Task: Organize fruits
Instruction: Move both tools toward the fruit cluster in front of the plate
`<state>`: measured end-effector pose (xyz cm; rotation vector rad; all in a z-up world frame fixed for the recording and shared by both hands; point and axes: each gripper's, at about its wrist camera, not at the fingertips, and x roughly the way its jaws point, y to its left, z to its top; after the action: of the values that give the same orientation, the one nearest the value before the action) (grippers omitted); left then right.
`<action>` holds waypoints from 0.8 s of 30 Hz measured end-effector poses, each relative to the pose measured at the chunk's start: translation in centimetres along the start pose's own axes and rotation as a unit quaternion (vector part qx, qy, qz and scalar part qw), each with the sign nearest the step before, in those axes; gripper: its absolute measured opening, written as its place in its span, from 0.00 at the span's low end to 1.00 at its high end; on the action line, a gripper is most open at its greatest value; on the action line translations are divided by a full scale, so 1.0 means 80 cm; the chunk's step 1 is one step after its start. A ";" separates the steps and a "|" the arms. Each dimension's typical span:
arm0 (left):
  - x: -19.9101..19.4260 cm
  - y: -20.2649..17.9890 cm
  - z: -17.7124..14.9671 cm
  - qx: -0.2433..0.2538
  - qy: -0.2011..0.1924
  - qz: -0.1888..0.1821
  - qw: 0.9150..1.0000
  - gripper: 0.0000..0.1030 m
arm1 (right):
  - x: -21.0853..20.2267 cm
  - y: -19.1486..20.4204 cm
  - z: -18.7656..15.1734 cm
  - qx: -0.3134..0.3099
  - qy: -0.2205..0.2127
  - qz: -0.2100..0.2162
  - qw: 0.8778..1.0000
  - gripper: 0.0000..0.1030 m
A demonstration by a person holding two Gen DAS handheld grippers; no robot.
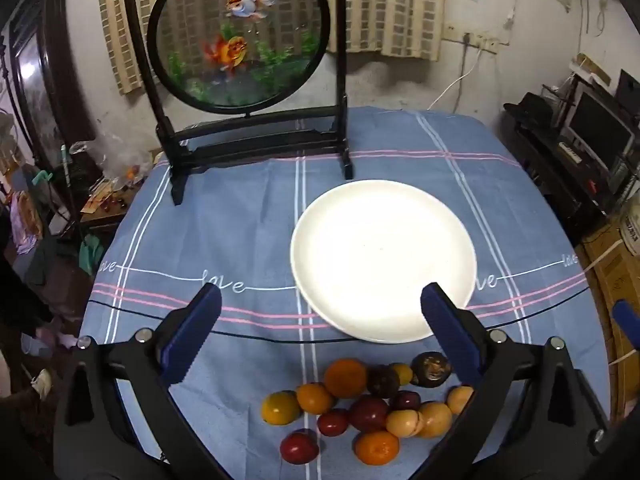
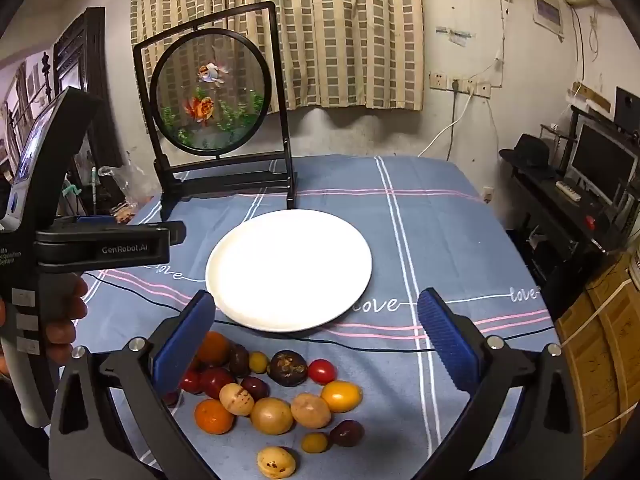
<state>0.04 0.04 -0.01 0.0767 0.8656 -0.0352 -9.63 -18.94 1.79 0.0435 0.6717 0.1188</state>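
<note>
left claw (image 1: 320, 312) wide open, empty | right claw (image 2: 316, 316) same | fruits (image 2: 276, 392) below both

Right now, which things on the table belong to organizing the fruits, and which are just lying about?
Belongs to the job:
- pile of fruits
- white plate, nothing on it
- left claw and right claw, both open

Just lying about:
- goldfish screen on its stand
- black cable

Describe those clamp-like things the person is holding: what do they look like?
Each tool, left tool and right tool, has a black plastic frame with silver bolts and two blue ribbed pads. Seen from the right wrist view, the left one's black body carries white "GenRobot.AI" lettering and a small screen.
</note>
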 end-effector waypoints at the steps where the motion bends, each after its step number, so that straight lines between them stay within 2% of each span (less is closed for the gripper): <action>1: 0.001 0.001 0.000 -0.004 -0.001 0.004 1.000 0.98 | 0.001 0.000 0.000 0.000 0.002 0.002 1.000 0.99; 4: 0.002 0.004 0.012 -0.011 -0.007 -0.003 1.000 0.98 | 0.002 0.004 0.001 -0.002 0.000 0.007 1.000 0.99; 9: -0.022 0.005 -0.012 -0.025 -0.083 -0.017 0.996 0.98 | 0.006 -0.006 -0.001 0.008 0.009 0.022 1.000 0.99; 12: -0.017 0.026 -0.013 -0.039 -0.073 -0.030 0.996 0.98 | -0.009 -0.009 -0.001 0.002 -0.034 0.014 0.999 0.99; 14: -0.015 0.031 -0.014 -0.039 -0.065 -0.023 0.997 0.98 | -0.019 -0.008 -0.002 -0.009 -0.063 0.014 0.998 0.99; 20: -0.011 0.029 -0.023 -0.011 -0.043 0.023 0.999 0.98 | 0.001 -0.010 -0.008 -0.012 0.001 0.035 0.999 0.99; 24: -0.015 0.026 -0.033 -0.004 -0.041 0.020 0.999 0.98 | 0.006 0.000 -0.021 -0.019 0.028 0.052 0.998 0.99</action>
<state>-2.61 2.30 -0.68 0.0853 0.7819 0.0027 -10.28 -18.84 0.18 0.0390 0.7233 0.2344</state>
